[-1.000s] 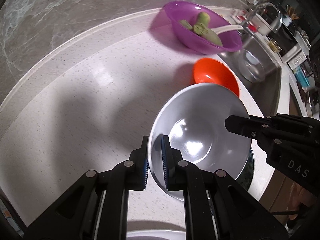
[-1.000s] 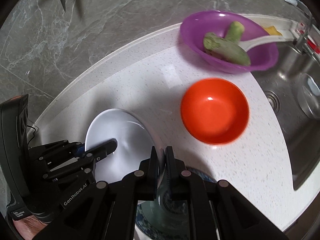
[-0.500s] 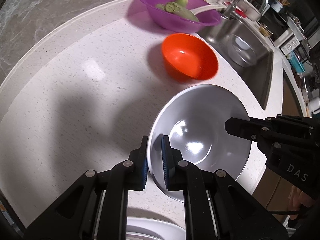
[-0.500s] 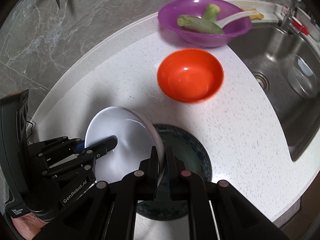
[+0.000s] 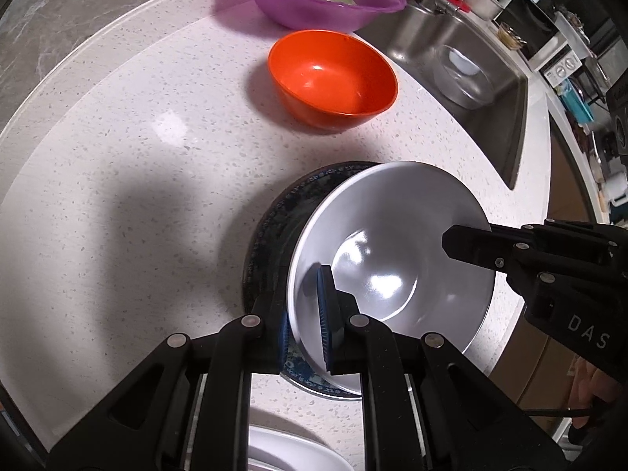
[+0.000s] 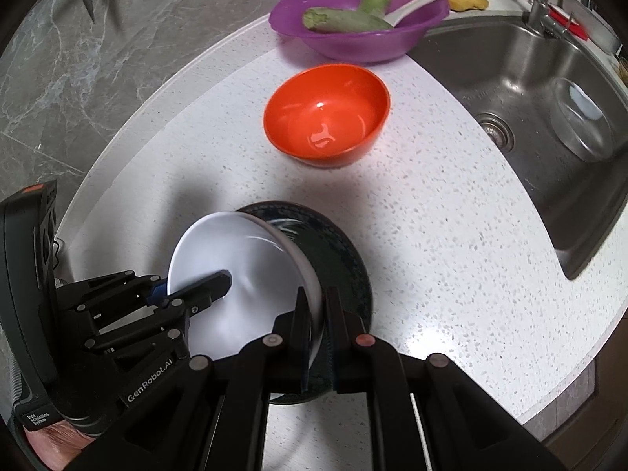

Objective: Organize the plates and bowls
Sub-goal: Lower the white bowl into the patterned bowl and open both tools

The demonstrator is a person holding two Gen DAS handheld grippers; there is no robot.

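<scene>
**Over the dark plate: white plate arriving, held at both edges**

Left wrist view: left gripper [image 5: 304, 312] nearly closed, blue pads clamped either side of the near rim of the white plate [image 5: 392, 251]; right gripper [image 5: 467, 247] reaching in from the right, one black finger over the opposite rim; white plate tilted, now overlapping the dark patterned plate [image 5: 274, 227] on the speckled countertop [image 5: 137, 165]; a second ago the dark plate was almost wholly hidden behind it, and the orange bowl [image 5: 333, 78] sat close behind the white rim; it now lies well apart beyond; purple bowl [image 5: 314, 4] with green vegetables further back, beside the sink [image 5: 471, 59]; another white dish [image 5: 282, 451] at the bottom edge.

Right wrist view: right gripper [image 6: 318, 333] shut on the white plate's [image 6: 235, 274] right rim, its edge pinched between the fingers; left gripper [image 6: 219, 282] on the far side; dark patterned plate [image 6: 345, 263] directly beneath, where a second ago only a sliver showed; orange bowl [image 6: 325, 117] empty and untouched.

Meaning for the task: carry appears to have reached the stacking spot; white plate not yet flat, contact with the dark plate cannot be told; likely next, level and lower it, then release both grips.
</scene>
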